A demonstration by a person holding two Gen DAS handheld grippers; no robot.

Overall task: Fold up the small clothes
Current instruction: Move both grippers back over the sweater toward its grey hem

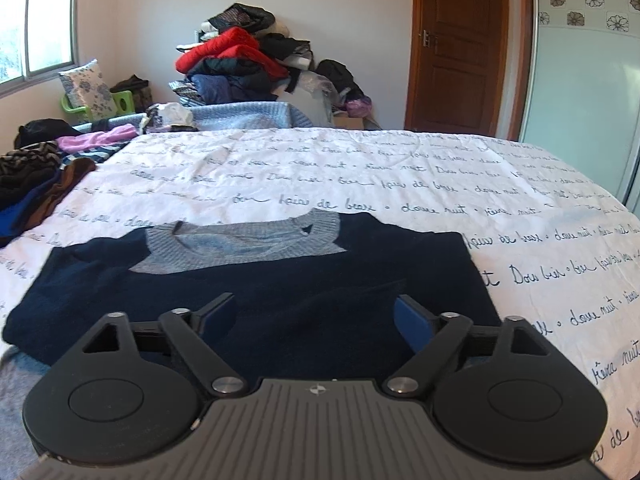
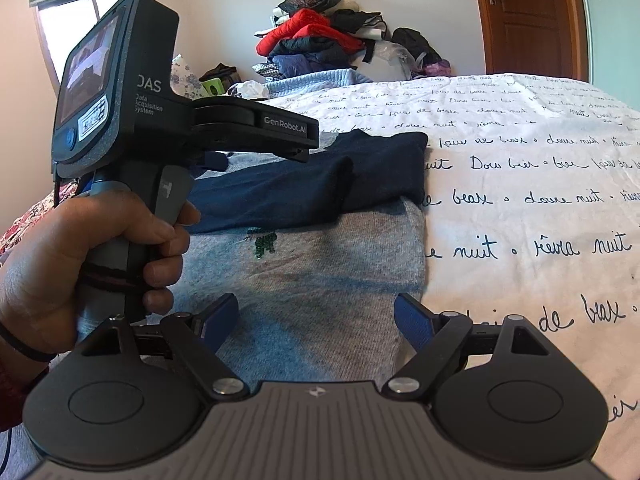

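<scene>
A grey sweater with navy sleeves [image 1: 256,280] lies on the bed, sleeves folded across the chest below the grey collar [image 1: 240,248]. My left gripper [image 1: 316,316] is open and empty just above the navy part. In the right wrist view the sweater's grey body [image 2: 320,280] with a small green logo [image 2: 264,242] lies ahead, the navy sleeves [image 2: 320,184] beyond. My right gripper [image 2: 316,320] is open and empty over the grey hem. The left hand-held gripper unit [image 2: 132,120] shows at the left, held by a hand.
A white bedspread with blue script [image 1: 400,184] covers the bed. Loose clothes [image 1: 44,172] lie at the bed's left edge. A tall clothes pile [image 1: 244,60] stands against the far wall. A wooden door [image 1: 460,40] is at the back right.
</scene>
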